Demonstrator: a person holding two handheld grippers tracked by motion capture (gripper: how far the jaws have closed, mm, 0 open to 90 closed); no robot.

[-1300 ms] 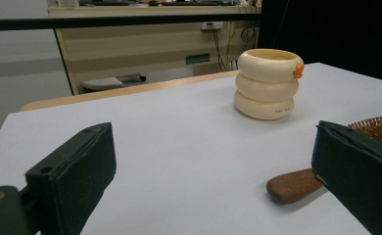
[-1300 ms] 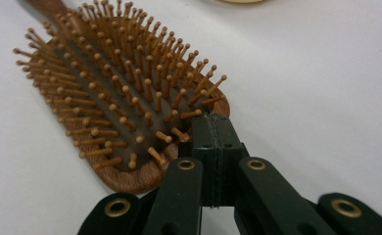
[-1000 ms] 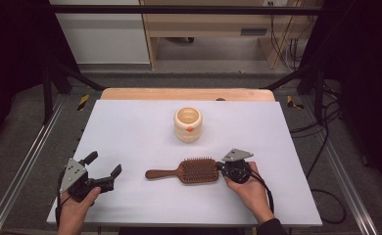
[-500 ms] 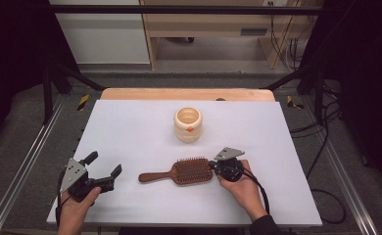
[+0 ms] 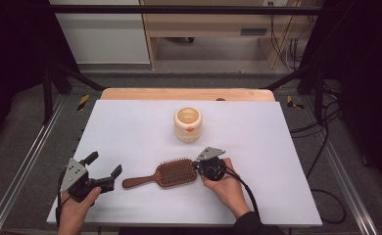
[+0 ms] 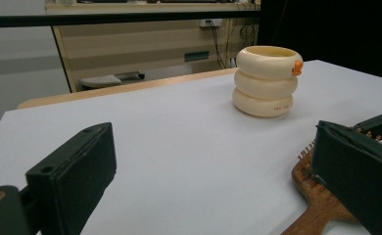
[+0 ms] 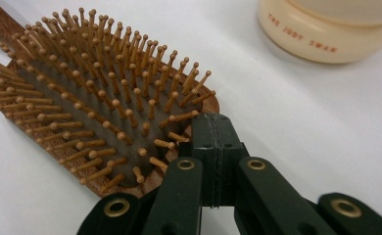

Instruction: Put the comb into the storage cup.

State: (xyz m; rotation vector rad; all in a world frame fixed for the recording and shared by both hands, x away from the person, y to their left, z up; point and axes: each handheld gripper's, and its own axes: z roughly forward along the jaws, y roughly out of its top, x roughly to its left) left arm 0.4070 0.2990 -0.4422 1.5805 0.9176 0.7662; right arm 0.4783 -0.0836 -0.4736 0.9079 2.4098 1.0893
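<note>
Right gripper view: the wooden hairbrush [image 7: 101, 103] is seen bristles up on the white table [image 7: 287, 127], with the right hand-held gripper [image 7: 217, 128] pressed against the rim of its head, jaws closed together with nothing between them. In the high view the hairbrush [image 5: 164, 174] lies near the table's front edge, handle towards the left hand-held gripper [image 5: 103, 170], whose jaws are spread wide and empty just beside it. A cream ringed pot [image 5: 188, 123] stands farther back.

The hairbrush [image 7: 101, 103] handle runs off at ten o'clock; the cream holder [image 7: 326, 29] top is cropped at one o'clock.
</note>
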